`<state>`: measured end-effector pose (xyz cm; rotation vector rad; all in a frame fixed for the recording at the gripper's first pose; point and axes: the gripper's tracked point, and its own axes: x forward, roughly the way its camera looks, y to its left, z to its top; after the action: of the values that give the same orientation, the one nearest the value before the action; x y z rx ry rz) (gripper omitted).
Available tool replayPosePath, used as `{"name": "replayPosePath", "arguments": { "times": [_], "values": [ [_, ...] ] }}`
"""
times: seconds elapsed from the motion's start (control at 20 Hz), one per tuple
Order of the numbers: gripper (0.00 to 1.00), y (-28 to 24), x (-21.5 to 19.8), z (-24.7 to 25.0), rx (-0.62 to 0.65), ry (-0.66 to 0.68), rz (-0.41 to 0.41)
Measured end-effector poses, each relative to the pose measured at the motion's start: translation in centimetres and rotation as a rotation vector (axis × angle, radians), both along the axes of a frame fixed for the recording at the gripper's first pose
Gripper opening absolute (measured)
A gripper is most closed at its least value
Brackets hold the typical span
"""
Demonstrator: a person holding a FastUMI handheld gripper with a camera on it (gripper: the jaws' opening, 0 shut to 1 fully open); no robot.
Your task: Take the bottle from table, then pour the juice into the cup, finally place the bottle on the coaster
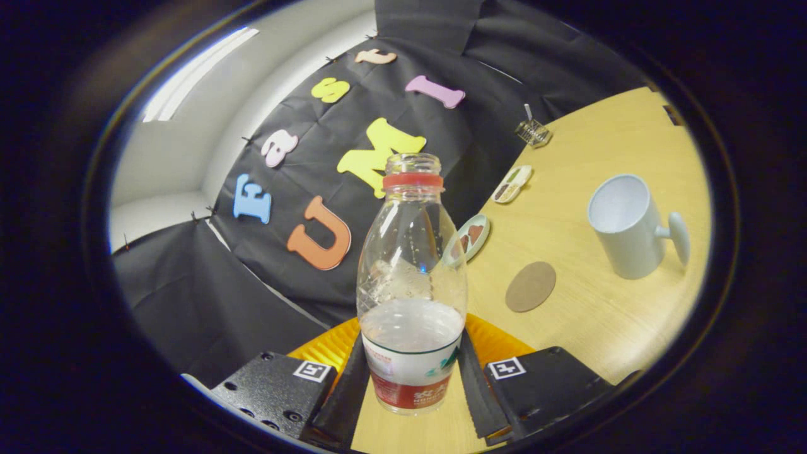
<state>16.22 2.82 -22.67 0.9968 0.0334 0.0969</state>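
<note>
The bottle [411, 284] sits upright between the fingers of the tool [411, 384], uncapped, with liquid in its lower part. Both fingers press against its labelled sides, so the tool is clamped on the bottle. Beyond the fingers to the right lies the round brown coaster [530, 287] on the wooden desk [599, 328]. Further right stands the white cup [627, 226], well apart from the coaster, handle pointing away.
</note>
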Motion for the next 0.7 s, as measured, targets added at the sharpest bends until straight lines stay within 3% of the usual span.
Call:
{"name": "replayPosePath", "arguments": {
  "times": [0.4, 0.7],
  "values": [
    [0.75, -2.1, 0.2, 0.4, 0.382, -0.015, 0.014],
    [0.75, -3.0, 0.6, -0.1, 0.465, 0.011, 0.029]
  ]
}}
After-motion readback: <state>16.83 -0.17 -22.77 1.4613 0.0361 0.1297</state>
